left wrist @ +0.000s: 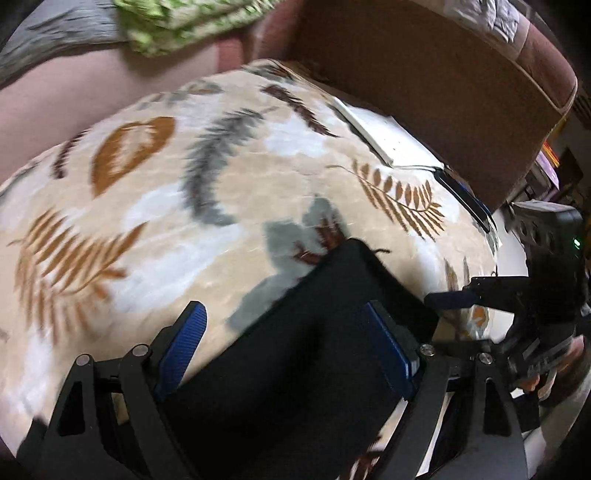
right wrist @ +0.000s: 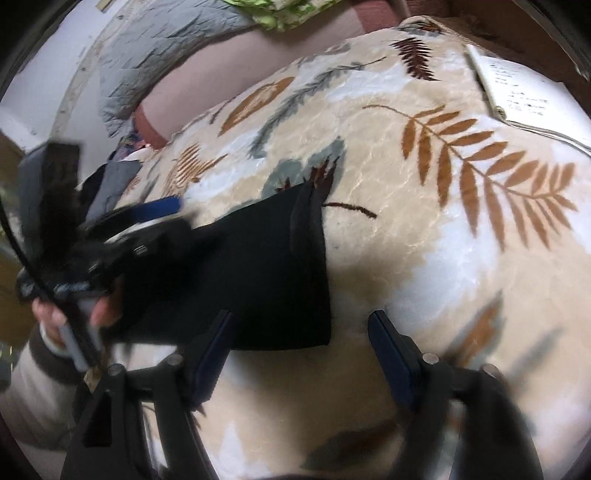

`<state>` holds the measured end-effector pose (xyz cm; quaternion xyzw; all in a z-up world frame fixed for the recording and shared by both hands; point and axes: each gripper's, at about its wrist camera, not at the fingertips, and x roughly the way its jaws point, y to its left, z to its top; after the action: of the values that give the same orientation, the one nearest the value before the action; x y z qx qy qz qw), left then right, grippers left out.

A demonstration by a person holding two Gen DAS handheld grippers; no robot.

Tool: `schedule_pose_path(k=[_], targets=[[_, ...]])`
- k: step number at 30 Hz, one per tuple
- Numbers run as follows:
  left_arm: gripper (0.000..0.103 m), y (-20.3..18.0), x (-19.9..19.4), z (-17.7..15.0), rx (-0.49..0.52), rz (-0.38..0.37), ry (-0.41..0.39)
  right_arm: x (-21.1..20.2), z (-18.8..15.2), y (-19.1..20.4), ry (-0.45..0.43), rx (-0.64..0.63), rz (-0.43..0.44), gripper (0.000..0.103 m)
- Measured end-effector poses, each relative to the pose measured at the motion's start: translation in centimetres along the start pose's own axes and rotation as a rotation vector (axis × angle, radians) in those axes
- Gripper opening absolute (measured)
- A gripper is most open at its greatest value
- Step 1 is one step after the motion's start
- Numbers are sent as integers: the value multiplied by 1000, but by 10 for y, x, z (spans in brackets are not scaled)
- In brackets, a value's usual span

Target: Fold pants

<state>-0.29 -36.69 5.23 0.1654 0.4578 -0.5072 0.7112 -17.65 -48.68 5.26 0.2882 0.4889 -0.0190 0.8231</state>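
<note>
The black pants (left wrist: 295, 350) lie folded into a flat rectangle on a cream blanket (left wrist: 221, 184) with a leaf print. My left gripper (left wrist: 286, 326) is open, its blue-padded fingers (left wrist: 184, 343) spread above the near end of the pants. In the right wrist view the pants (right wrist: 251, 273) lie left of centre. My right gripper (right wrist: 299, 341) is open over the blanket (right wrist: 443, 258), its left finger above the pants' near edge. The left gripper shows blurred at the pants' left side (right wrist: 155, 210). The right gripper shows at the right edge of the left wrist view (left wrist: 458, 295).
A white sheet of paper (left wrist: 391, 144) lies at the blanket's far right edge, also in the right wrist view (right wrist: 528, 96). A brown cushioned seat (left wrist: 443, 81) stands behind. A green cloth (left wrist: 177, 26) and a grey quilt (right wrist: 162, 48) lie at the back.
</note>
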Motion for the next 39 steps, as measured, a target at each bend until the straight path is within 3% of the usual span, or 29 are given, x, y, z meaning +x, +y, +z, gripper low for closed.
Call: schedule_pose_path(k=[7,11,13,15,16,17,18,19,21,23,29,34,39], targets=[[87,-18,39,27,22,-64,63,2,-3,-5,-31,-39,53,77],[87,-25,59,32,44,-41,113,4,-3,-2,-51,-64,44,73],[87,-22,69,31,12,-31,138,7,-2,-2,-56,-81,28,57],[84,-26,69,27,34,-24,109,12,-2,-2,-49,-86,37,40],[79,-31,70,24,66,-12,109,15,-1,-2,-45,-79,49,36],[65,-36,70,21,103,-8,102,18,1,-2,-40,-75,60,35],[49,-41,69,18,128,-22,93,19,2,-1,-36,-76,69,25],[43,-45,67,17,147,-39,87,21,4,-1,-33,-77,77,12],[25,-47,66,17,153,-52,85,18,6,0,-41,-56,90,11],[15,-40,61,18,112,-72,76,11,8,2,-65,-42,104,10],[14,-16,-1,23,9,-188,-32,-25,15,44,-168,-74,175,9],[14,11,-73,10,-9,-182,-129,-36,19,113,-190,-183,253,9],[17,67,-130,-37,-103,-107,-179,5,12,184,-110,-273,338,9]])
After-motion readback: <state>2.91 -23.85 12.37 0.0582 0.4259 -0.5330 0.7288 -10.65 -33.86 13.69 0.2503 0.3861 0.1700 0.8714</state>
